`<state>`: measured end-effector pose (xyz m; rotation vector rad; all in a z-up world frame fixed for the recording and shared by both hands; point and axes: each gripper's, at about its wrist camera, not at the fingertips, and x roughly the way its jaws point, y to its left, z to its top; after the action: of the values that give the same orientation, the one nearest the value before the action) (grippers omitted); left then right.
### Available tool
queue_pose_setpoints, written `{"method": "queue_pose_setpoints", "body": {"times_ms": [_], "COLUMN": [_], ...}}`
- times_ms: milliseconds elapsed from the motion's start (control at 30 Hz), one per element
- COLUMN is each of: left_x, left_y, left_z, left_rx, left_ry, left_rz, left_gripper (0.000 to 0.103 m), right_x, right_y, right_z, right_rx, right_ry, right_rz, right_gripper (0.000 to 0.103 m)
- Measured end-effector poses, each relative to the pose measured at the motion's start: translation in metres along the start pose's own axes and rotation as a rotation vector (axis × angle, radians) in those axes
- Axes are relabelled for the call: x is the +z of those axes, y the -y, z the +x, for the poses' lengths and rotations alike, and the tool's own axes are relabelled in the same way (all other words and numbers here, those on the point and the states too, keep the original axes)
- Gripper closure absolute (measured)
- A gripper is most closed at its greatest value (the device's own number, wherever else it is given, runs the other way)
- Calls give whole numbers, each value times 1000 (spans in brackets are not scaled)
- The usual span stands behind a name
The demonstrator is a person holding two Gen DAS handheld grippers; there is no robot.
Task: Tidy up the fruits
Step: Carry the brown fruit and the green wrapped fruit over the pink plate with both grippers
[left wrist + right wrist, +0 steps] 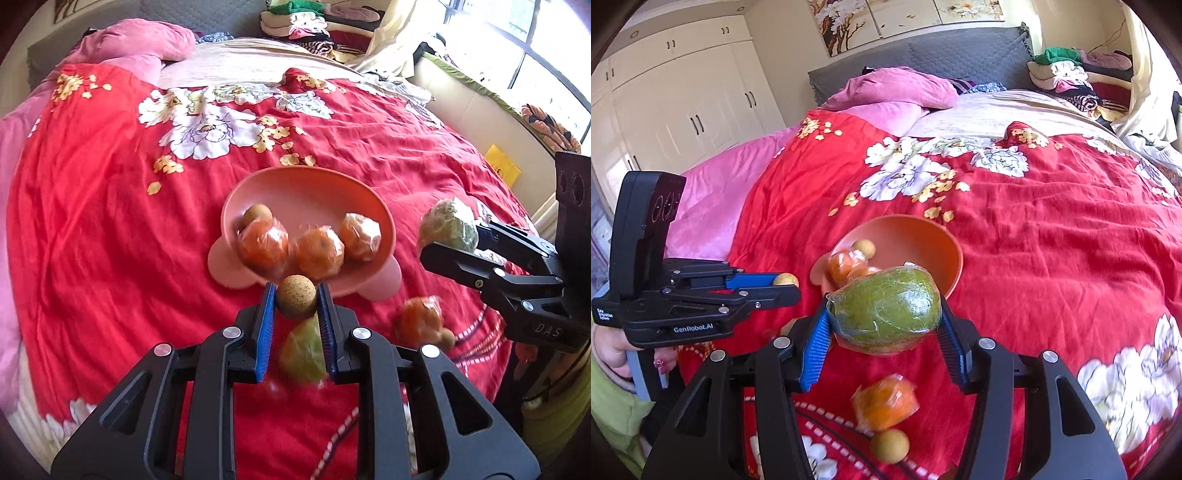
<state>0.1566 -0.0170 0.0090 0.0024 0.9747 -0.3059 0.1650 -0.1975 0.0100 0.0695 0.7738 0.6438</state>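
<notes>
A pink bowl [306, 188] sits on the red floral bedspread and holds three plastic-wrapped oranges [317, 253] and a small brown longan [258, 213]. My left gripper [296, 295] is shut on another small brown longan [296, 296], held just in front of the bowl's near rim. My right gripper [884, 317] is shut on a wrapped green mango [884, 310], raised near the bowl's [923, 236] right side; it also shows in the left wrist view [448, 225]. On the bedspread lie a wrapped orange [885, 402], a longan [889, 445] and a green fruit [303, 354].
Pink pillows [897, 88] and a grey headboard [960, 51] are at the far end of the bed. A pile of folded clothes [1067, 79] is at the far right. White wardrobes [683, 103] stand to the left, windows [546, 48] to the right.
</notes>
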Motion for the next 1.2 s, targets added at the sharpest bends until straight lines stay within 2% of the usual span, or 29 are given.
{"method": "queue_pose_setpoints", "body": {"times_ms": [467, 1000, 1200], "left_x": [12, 18, 20], "left_y": [10, 8, 5], "left_z": [42, 50, 53], "left_rx": [15, -3, -7], "left_ry": [-58, -54, -53], "left_rz": [46, 35, 29], "left_gripper": [87, 87, 87], "right_x": [20, 47, 47], "right_y": [23, 22, 21], "right_z": [33, 75, 89], "right_rx": [-21, -21, -11], "right_ry": [-32, -68, -87], "right_rz": [-1, -41, -40], "right_gripper": [51, 51, 51]}}
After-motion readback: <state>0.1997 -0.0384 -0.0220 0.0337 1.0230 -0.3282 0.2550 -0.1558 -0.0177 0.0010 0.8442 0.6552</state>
